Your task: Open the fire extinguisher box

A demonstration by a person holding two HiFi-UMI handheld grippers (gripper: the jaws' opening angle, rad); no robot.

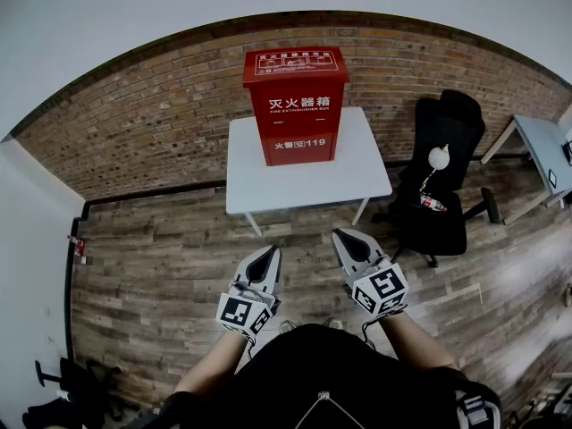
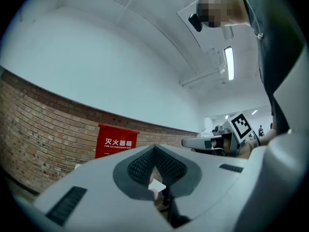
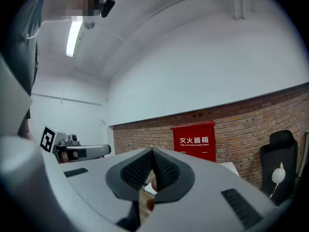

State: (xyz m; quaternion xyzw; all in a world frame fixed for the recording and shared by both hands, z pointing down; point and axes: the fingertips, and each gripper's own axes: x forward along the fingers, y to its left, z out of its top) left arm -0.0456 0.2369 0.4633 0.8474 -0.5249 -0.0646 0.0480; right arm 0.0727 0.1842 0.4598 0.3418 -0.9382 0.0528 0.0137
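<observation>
Brick wall (image 1: pixel 134 123) and wooden floor (image 1: pixel 161 266) frame a small white table (image 1: pixel 357 172), and on its far half, close to the bricks, the red fire extinguisher box (image 1: pixel 295 105) stands upright with its lid (image 1: pixel 295 61) down and its front panel flush, so nothing is open yet. I stand well back from it. The left tongs (image 1: pixel 268 253) and the right tongs (image 1: pixel 344 237) are held out level over the floor, side by side and short of the table's near edge. Both are closed tip to tip with nothing between them, which each gripper view confirms, the ribbed pads meeting on empty air with the box off in the distance beyond. I judge the step in hand to be the approach, and doing it well means closing the gap on foot rather than stretching, so that I arrive square to the front of the box with both tongs near lid height. From here I cannot make out a latch, a handle or a hinge line, so I would look for the catch once close before committing to the lid or the front. The tongs should be spread before they reach the box, not against it. Since the box looks light and the table top smooth, I expect it could slide toward the wall or tip, so one pair should brace its side while the other lifts the opening edge slowly. A black office chair (image 1: pixel 442 177) sits to the right, clear of my path.
</observation>
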